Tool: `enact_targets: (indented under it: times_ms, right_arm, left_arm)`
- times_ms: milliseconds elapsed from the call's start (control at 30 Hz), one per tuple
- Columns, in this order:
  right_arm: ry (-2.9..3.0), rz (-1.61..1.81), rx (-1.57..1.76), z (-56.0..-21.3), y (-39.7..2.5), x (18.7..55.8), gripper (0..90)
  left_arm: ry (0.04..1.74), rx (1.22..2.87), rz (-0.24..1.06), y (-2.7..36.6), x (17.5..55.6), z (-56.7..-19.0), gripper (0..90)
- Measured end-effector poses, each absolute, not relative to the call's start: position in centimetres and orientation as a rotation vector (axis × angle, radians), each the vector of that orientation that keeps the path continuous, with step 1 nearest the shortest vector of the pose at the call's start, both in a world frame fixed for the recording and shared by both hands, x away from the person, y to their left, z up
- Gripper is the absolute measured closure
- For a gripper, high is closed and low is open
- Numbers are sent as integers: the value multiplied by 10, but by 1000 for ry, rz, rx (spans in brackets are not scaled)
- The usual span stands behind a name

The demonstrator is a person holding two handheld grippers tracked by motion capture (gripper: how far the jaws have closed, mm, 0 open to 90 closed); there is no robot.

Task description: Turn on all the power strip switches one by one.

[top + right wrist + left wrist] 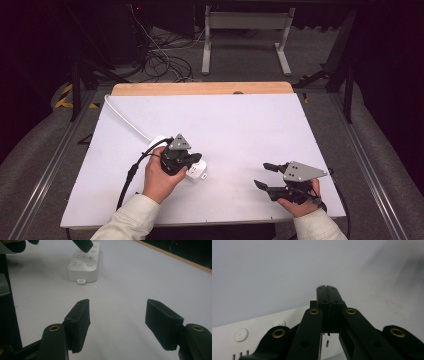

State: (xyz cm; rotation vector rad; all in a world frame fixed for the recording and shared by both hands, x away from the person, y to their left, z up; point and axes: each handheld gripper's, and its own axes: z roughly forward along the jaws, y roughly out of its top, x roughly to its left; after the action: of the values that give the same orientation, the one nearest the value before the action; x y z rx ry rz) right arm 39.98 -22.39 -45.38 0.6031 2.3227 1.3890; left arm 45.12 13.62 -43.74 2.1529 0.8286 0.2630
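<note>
The left gripper (194, 159) sat over the white power strip (83, 263) at centre-left of the frame, jaws pressed together on nothing — likely pressing a switch. The right gripper (263, 175) waited lower right, jaws apart, empty.

power strip (83, 266): smooth white plastic | table (240, 125): matt white top, wood edge

Obstacles: white power strip (192, 169) at the white table (240, 125) surface's left-centre, its white cable (122, 117) trailing toward the far-left corner; left gripper (192, 159) directly over the strip, jaws closed together. Open passage: bare surface between the strip and the right gripper (265, 176), and across the far and right areas.
</note>
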Motion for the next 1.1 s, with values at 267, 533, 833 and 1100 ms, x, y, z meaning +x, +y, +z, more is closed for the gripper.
enact_targets:
  times_ms: [267, 533, 833, 1100]
  right_arm:
    - [2325, 1390, 604, -454, -224, 400, 369]
    - [2327, 1393, 604, -455, -224, 401, 368]
    - [2328, 1393, 605, -455, -224, 401, 368]
    - [2332, 1390, 600, -455, -224, 401, 369]
  left_arm:
    - [852, 2201, 262, 133, 458, -445, 900]
    - [871, 2229, 274, 132, 461, -451, 900]
    - [866, 2244, 277, 132, 462, -455, 900]
    - [856, 2239, 292, 132, 461, -456, 900]
